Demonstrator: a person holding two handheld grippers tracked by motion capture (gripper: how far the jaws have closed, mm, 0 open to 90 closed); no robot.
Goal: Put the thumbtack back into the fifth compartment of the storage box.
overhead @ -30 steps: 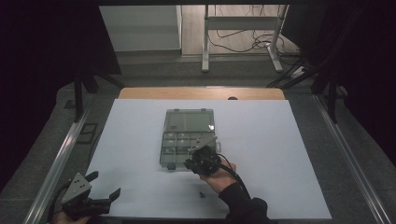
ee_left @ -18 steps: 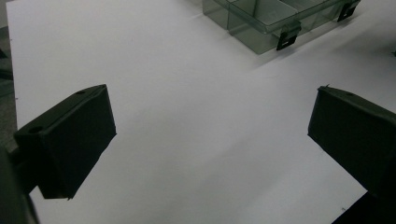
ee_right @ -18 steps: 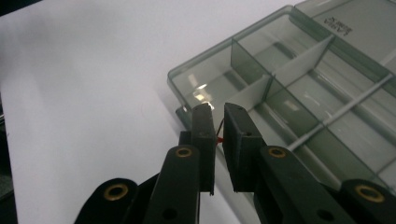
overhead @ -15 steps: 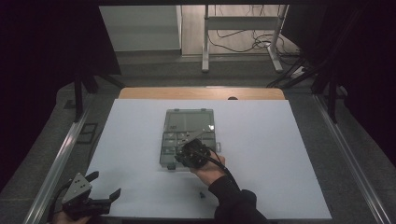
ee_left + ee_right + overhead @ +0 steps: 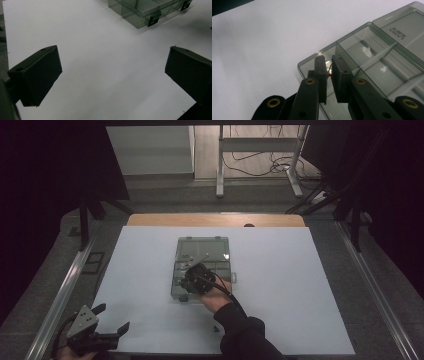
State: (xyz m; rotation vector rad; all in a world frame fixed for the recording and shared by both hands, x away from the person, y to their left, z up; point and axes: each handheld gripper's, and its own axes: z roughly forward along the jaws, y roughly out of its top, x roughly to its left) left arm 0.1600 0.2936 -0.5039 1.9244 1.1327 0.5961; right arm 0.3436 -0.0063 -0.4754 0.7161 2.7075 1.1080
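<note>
We see the right gripper (image 5: 192,279) over the near left part of a clear plastic box (image 5: 200,251) that lies open near the middle of the white counter (image 5: 300,285). In the right gripper view, the right gripper (image 5: 329,72) has its two black jaws brought nearly together, with only a narrow slit between them, and a small red-tipped piece (image 5: 329,74) sits in that slit; we cannot tell what the piece is. The tips hang just above the corner compartment of the box (image 5: 372,60), close to the divider wall that separates it from the next compartment. The box lid lies flat beyond, hinged to the tray.

Our left gripper (image 5: 107,320) rests at the near left edge of the counter, well apart from the box. In the left gripper view its jaws stand wide apart with nothing but bare counter (image 5: 100,62) between them, and the box (image 5: 140,12) with its dark latches shows farther off at the top.
</note>
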